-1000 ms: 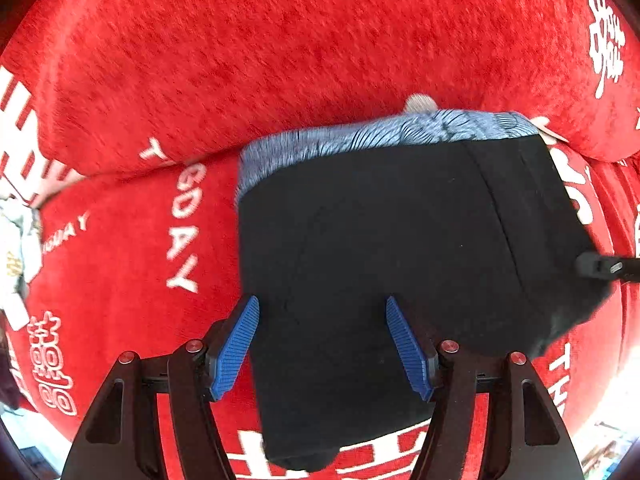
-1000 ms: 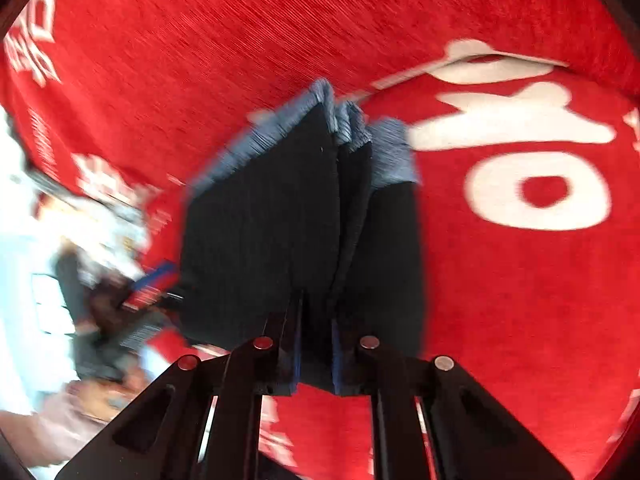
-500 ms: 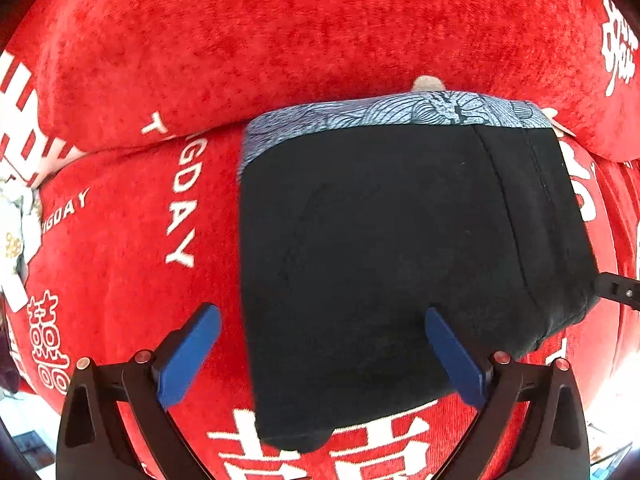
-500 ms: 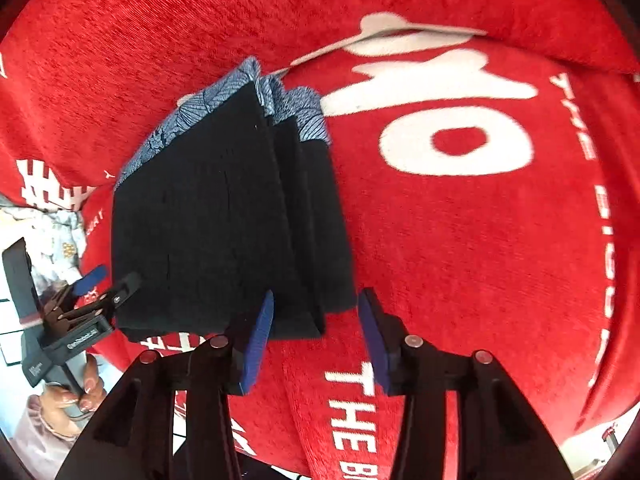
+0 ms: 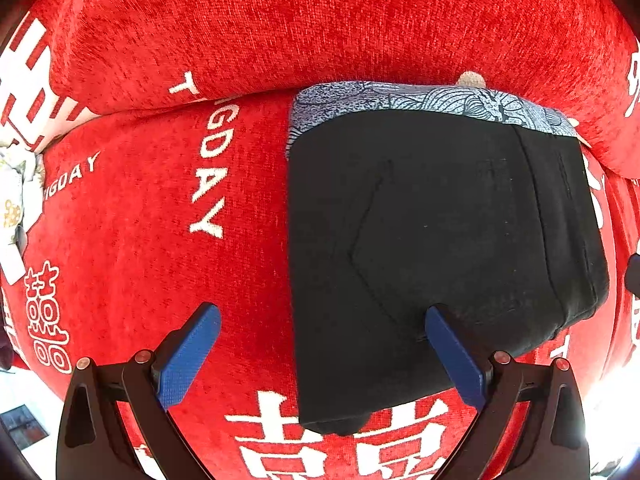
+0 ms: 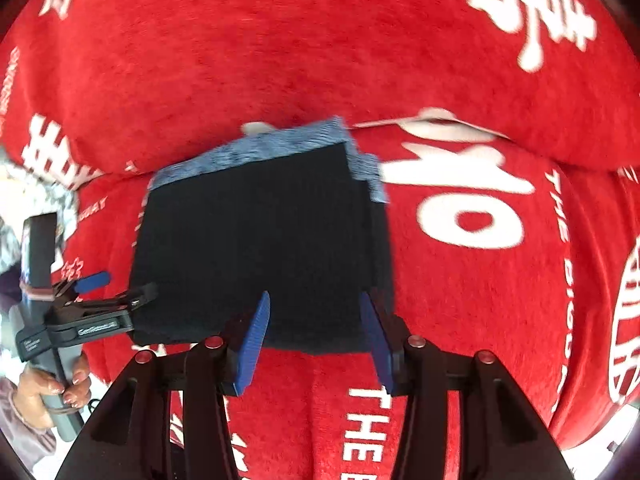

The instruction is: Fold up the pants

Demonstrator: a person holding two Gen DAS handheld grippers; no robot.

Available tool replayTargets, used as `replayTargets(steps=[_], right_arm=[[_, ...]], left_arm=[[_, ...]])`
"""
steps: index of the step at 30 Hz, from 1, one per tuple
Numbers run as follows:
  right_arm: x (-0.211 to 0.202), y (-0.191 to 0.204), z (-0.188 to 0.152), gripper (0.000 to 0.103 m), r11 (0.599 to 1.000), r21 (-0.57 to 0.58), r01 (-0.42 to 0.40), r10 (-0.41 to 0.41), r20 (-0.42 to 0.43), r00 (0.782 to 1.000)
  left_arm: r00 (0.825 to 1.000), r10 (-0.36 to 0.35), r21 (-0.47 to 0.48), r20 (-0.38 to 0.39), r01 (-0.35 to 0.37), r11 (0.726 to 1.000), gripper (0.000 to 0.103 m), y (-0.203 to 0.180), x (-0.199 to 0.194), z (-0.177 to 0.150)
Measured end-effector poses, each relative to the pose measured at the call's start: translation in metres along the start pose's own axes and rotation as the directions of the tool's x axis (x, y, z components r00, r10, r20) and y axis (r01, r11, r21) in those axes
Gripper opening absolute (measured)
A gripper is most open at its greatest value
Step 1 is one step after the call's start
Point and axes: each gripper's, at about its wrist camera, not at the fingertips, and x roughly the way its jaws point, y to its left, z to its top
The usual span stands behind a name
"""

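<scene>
The pants (image 5: 436, 248) lie as a compact black block on the red cover (image 5: 248, 40), with the patterned grey-blue waistband (image 5: 432, 98) along the far edge, at 12 o'clock of the block. In the right wrist view the pants (image 6: 260, 248) show several layers stacked at their right edge, so the folding itself looks done: the bundle is roughly square and its edges are quite even.

The left gripper (image 5: 320, 356) hangs over the near left part of the block with its jaws spread wide. One blue pad is over bare cover at 7 o'clock, the other over the black cloth at 5 o'clock, and no fabric is pinched between them. The right gripper (image 6: 316, 340) stands at the near edge of the pants, at 6 o'clock. Its jaws are about half apart and nothing is clamped; the cloth lies beyond the pads, flat on the cover.

A hand (image 6: 60, 384) holds the handle of the left gripper at 8 o'clock in the right wrist view.

In my judgement the task is at its end. What may remain is only a small tidying, for example the layers that step out a little at the right side.
</scene>
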Motion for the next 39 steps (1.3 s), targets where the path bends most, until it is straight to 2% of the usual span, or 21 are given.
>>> replayTargets(steps=[4,8,10,16,21,23,26,29,32,33,34,35,36,39], right_arm=[[0.021,0.014,0.002,0.051,0.999,-0.047,-0.016,0.014,-0.054,0.998],[0.058,0.002,-0.008,0.051,1.0,0.006,-0.008,0.009,-0.134,0.991],[0.056,-0.001,-0.014,0.052,1.0,0.007,-0.021,0.022,-0.093,0.995],[0.056,0.007,-0.017,0.063,0.998,-0.053,-0.023,0.017,-0.11,0.994],[0.048,0.007,-0.013,0.064,0.998,-0.036,-0.047,0.044,-0.098,0.994],[0.041,0.0,-0.006,0.064,0.998,-0.02,-0.058,0.057,-0.054,0.997],[0.039,-0.016,0.022,0.063,0.999,0.029,-0.042,0.042,-0.003,0.999],[0.047,-0.034,0.06,0.062,0.99,0.1,-0.103,0.098,0.06,0.993],[0.062,-0.049,0.092,0.062,0.973,0.164,-0.165,0.155,0.071,0.985],[0.069,-0.056,0.1,0.053,0.961,0.199,-0.19,0.182,0.059,0.982],[0.073,-0.059,0.103,0.031,0.956,0.217,-0.199,0.194,0.046,0.98],[0.076,-0.061,0.105,0.02,0.961,0.224,-0.165,0.163,0.027,0.986],[0.079,-0.062,0.104,0.013,0.968,0.217,-0.13,0.13,0.015,0.991],[0.09,-0.065,0.1,0.013,0.979,0.191,-0.067,0.072,-0.022,0.997]], left_arm=[[1.0,-0.006,-0.012,-0.007,0.006,1.0,0.102,0.004,0.002,0.001],[1.0,-0.015,-0.009,-0.017,0.015,1.0,0.102,0.007,0.008,0.003],[1.0,-0.018,-0.006,-0.015,0.018,1.0,0.102,0.009,0.008,0.003],[0.998,-0.05,-0.047,-0.035,0.049,0.998,0.102,0.023,0.01,0.009],[1.0,-0.031,-0.056,0.001,0.031,0.998,0.102,0.039,0.006,0.016],[0.999,-0.034,-0.088,0.002,0.034,0.996,0.102,0.049,0.007,0.024],[0.999,-0.032,-0.134,0.025,0.035,0.99,0.102,0.059,0.008,0.041],[0.996,-0.046,-0.159,0.079,0.059,0.986,0.102,0.063,0.012,0.067],[0.996,-0.07,-0.174,0.061,0.08,0.982,0.102,0.06,0.027,0.08],[0.995,-0.079,-0.176,0.054,0.088,0.98,0.102,0.056,0.031,0.082],[0.994,-0.093,-0.178,0.049,0.1,0.979,0.102,0.056,0.035,0.081],[0.994,-0.104,-0.179,0.045,0.111,0.978,0.102,0.053,0.037,0.08],[0.992,-0.117,-0.18,0.048,0.123,0.976,0.103,0.051,0.04,0.078],[0.991,-0.126,-0.19,0.054,0.134,0.972,0.103,0.051,0.041,0.075]])
